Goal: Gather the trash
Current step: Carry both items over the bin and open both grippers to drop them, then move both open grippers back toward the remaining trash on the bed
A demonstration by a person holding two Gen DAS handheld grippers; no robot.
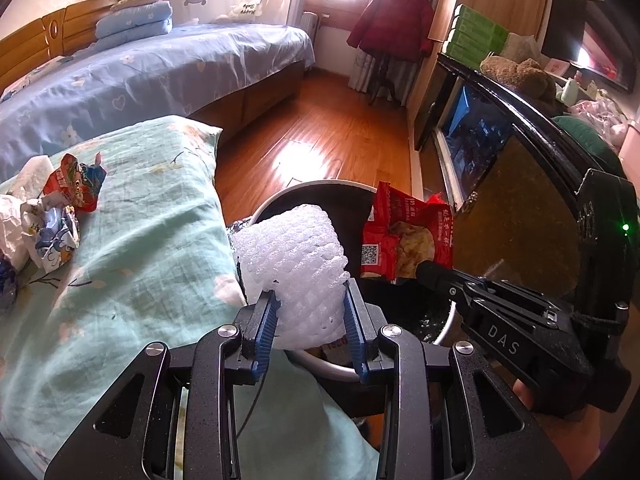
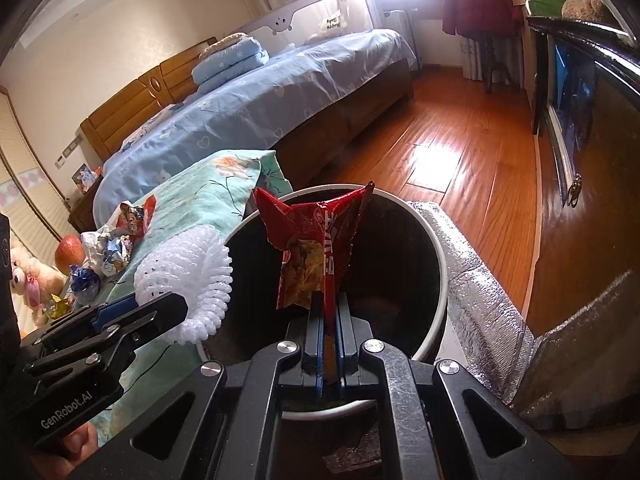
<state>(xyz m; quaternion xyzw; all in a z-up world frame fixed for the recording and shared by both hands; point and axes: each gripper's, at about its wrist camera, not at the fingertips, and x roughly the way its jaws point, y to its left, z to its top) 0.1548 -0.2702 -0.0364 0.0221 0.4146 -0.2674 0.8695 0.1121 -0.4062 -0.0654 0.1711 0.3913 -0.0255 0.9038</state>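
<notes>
Above the bin: both grippers hold trash over the round, white-rimmed trash bin (image 2: 434, 248), whose interior is dark.
Left gripper (image 1: 309, 300): blue pads clamped on either side of a white foam net sleeve (image 1: 296, 256), a puffy tube of diamond-pattern mesh, over the bin's near-left rim.
Right gripper (image 2: 329, 320): jaws pressed together on the lower end of a red snack bag (image 2: 316, 240), torn open and crumpled, standing upright over the bin mouth.
Snack bag detail: the left wrist view shows a QR code and a printed food picture; the right wrist view shows the inner side with yellowish contents.
Left wrist view only: green boxes (image 1: 478, 34) and a brown plush toy (image 1: 516, 74) on a cabinet top.
Right wrist view only: silver insulated bag (image 2: 480, 280) just beside the bin; apple (image 2: 69, 254).
Remaining trash: crumpled wrappers (image 1: 60, 204) on the green floral pillow (image 1: 148, 216), left of the bin.
</notes>
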